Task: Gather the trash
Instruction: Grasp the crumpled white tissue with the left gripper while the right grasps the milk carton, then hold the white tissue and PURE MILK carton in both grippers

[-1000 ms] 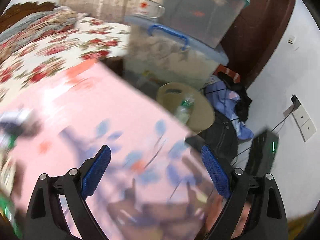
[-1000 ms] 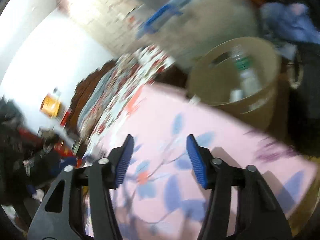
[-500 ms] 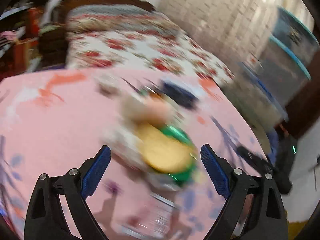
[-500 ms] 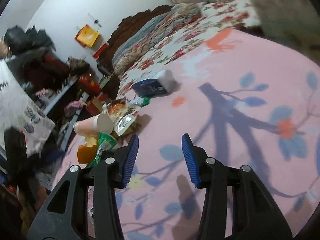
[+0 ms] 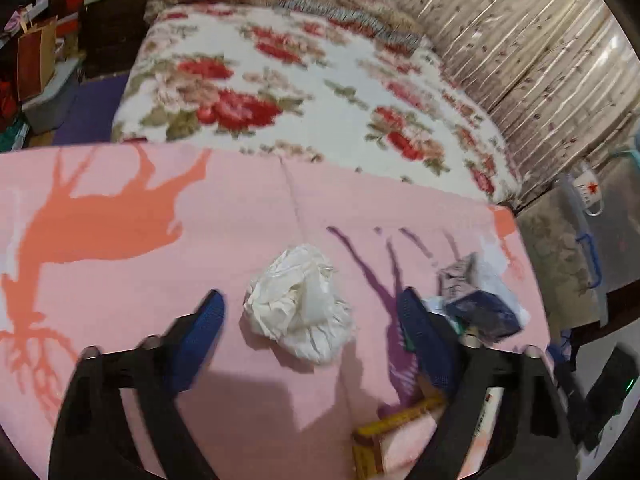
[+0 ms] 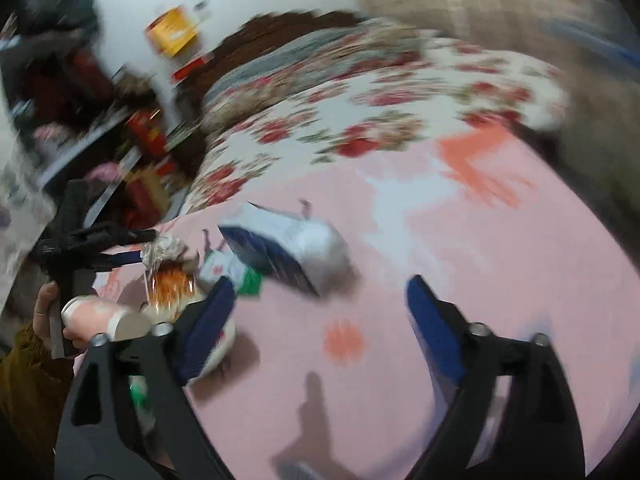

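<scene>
A crumpled white paper ball [image 5: 300, 304] lies on the pink tablecloth [image 5: 160, 280]. My left gripper [image 5: 310, 320] straddles it and its jaws are closing, but neither pad touches the paper. To the right of it lie a dark blue packet [image 5: 484, 316], a grey-white wrapper [image 5: 464, 276] and a yellow box [image 5: 400, 416]. My right gripper [image 6: 320, 312] hovers over bare cloth, its jaws opening with nothing between them. Ahead of it lie the blue-and-white packet [image 6: 288, 244], a green-white wrapper [image 6: 236, 272], an orange foil wrapper [image 6: 172, 284] and a pink cup [image 6: 100, 316]. The right wrist view is blurred.
A bed with a floral blanket [image 5: 300, 92] runs behind the table. Clear storage boxes [image 5: 580, 248] stand at the right. Cluttered shelves [image 6: 120, 132] fill the left. A hand [image 6: 46, 304] with a brown sleeve holds the left gripper [image 6: 120, 248] at the left of the right wrist view.
Both views swung from the bin and storage boxes to the trash on the pink cloth. The left jaws narrowed around the paper ball. The right jaws widened.
</scene>
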`<state>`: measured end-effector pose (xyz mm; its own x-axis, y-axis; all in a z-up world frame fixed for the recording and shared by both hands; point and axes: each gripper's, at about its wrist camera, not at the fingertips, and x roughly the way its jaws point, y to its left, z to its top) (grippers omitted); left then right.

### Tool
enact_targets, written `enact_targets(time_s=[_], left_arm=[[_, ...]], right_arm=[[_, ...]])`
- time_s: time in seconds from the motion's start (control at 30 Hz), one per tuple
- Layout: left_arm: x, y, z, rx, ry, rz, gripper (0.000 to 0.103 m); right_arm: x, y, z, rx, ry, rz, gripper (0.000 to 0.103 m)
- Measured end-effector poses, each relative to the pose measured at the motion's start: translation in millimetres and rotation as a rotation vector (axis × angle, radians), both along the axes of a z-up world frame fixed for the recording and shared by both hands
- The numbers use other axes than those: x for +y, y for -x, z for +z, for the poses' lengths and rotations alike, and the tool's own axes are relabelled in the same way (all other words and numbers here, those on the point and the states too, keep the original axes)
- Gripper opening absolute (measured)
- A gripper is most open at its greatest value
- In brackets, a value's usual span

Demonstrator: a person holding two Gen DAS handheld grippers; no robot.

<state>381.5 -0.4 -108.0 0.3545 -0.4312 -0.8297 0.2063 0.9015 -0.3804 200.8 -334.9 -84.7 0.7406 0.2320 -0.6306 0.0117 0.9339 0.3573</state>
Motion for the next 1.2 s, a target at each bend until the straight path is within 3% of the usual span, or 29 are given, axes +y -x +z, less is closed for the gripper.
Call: enact_targets(time_s=[0.03,0.1,0.2,0.27,0.3,0.33,0.37,0.57,0.83,0.97,1.2], left_arm=[[0,-2,-7,0.028,0.003,0.004,0.056],[0,2,-9,0.010,0.004,0.021,0.043],[12,13,-9,0.020,0.032,0.069,0.040],[27,26,0,0.008,0.072,0.131,0.040],[33,32,4,-0.002,0.091,0.150,0.040],[39,39,10,-0.016,0.108,0.168,0.040],[46,52,19,-0.045,0.125,0.193,0.040],[69,122,63,-0.154,0.204,0.214,0.040],[83,230,82,-0.232,0.236,0.101,0.040],[67,282,87,-0.243,0.287,-0.015,0.040],[-10,345,92,-0.307,0.245,-0.274,0.041]], right_arm=[[2,-24,-1,0.008,0.029,0.057,0.094],[12,-64,-6,0.020,0.137,0.147,0.096],[27,-98,-17,0.056,0.217,0.288,0.097],[34,-108,-26,0.079,0.220,0.344,0.096],[38,-110,-32,0.093,0.230,0.359,0.090],[41,-109,-38,0.110,0.236,0.371,0.067],[45,-109,-45,0.142,0.251,0.381,0.062],[28,-64,-47,0.137,0.227,0.248,0.060],[1,62,-47,0.136,0.162,0.066,0.060],[-1,115,-48,0.130,0.108,0.006,0.060],[0,170,-50,0.117,0.064,-0.070,0.060]])
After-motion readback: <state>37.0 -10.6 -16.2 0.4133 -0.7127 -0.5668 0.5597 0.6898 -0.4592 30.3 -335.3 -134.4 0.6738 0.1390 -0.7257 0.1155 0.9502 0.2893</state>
